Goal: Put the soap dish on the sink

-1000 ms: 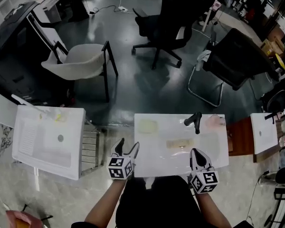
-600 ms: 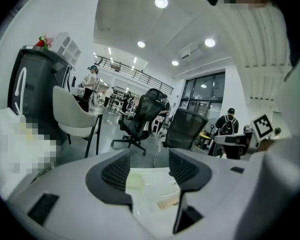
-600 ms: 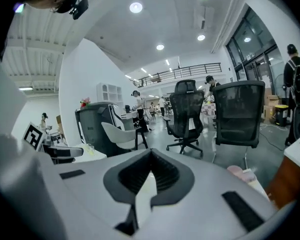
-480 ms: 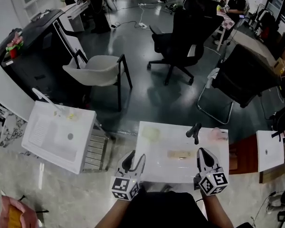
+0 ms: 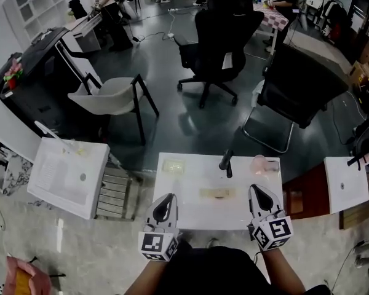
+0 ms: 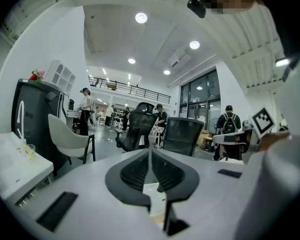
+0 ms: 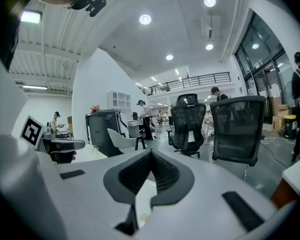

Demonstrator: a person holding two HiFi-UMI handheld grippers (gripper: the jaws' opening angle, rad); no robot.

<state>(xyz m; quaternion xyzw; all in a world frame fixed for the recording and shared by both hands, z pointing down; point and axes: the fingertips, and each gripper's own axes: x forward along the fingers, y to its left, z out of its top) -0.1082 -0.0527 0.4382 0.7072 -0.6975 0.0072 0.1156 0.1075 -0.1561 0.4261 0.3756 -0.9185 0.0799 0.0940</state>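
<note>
**Left claw (image 5: pixel 167 199) and right claw (image 5: pixel 257 193): both closed on nothing**

Your left claw's jaws have just been closing and now meet tip to tip with nothing between them. The right claw's jaws are pressed together too, also empty. Both hang over the near edge of the sink (image 5: pixel 190 219), pointing across it.

The soap dish (image 5: pixel 173 165) is most likely the pale green, see-through tray. It lies flat on the sink's back left corner, left of the faucet (image 5: pixel 226 163) and well apart from both claws. So it seems to be on the sink already. A pink thing (image 5: pixel 262 163) sits at the back right, and a tan thing (image 5: pixel 216 193) lies in the basin. Both are too small for you to name with certainty.

Expect the dish to be light, stiff and shallow, probably thin plastic, though from here you cannot rule out glass. Its smooth skin on glazed ceramic will likely skid if you nudge it sideways. If you must shift it, open the jaws wide first. Pinch one long rim wall, inside and outside, near its middle so it does not swing. Squeeze gently and lift straight.
</note>
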